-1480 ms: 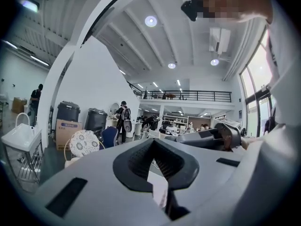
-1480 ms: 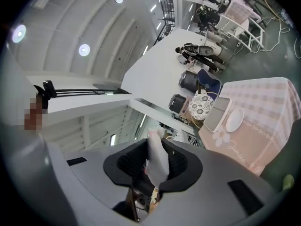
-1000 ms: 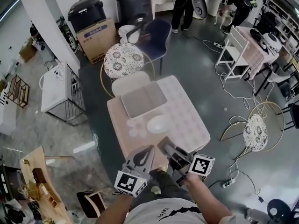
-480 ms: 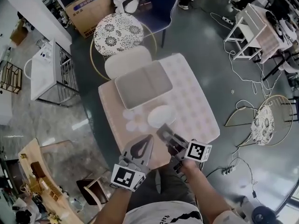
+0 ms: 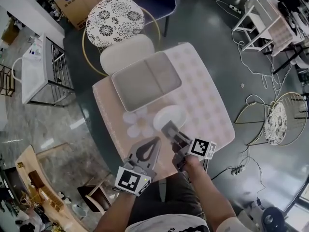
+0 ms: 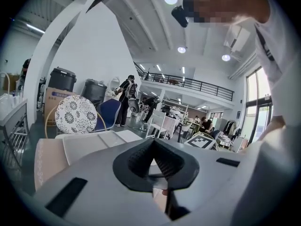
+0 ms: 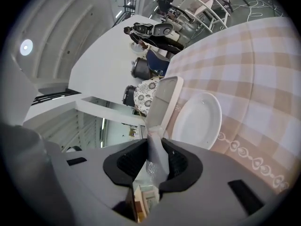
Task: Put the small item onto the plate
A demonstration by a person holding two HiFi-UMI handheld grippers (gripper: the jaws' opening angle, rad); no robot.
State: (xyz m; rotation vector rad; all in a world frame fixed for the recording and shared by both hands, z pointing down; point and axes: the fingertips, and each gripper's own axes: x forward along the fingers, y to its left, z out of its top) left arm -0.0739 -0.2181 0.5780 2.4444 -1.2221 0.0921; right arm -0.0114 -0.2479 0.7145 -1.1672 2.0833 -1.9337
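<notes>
Low in my head view, the left hand-held gripper (image 5: 153, 140) sits clenched on nothing above the tabletop's (image 5: 207, 105) near edge, and just right of it the right hand-held gripper (image 5: 169, 128) grasps the small item (image 7: 155, 154), a thin silvery packet, at the white plate's (image 5: 170, 116) lower edge.

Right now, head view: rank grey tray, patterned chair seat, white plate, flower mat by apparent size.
1. grey tray
2. patterned chair seat, close behind; it sits farther from the camera, so this rank is unsure
3. white plate and flower mat: look alike, not ranked
</notes>
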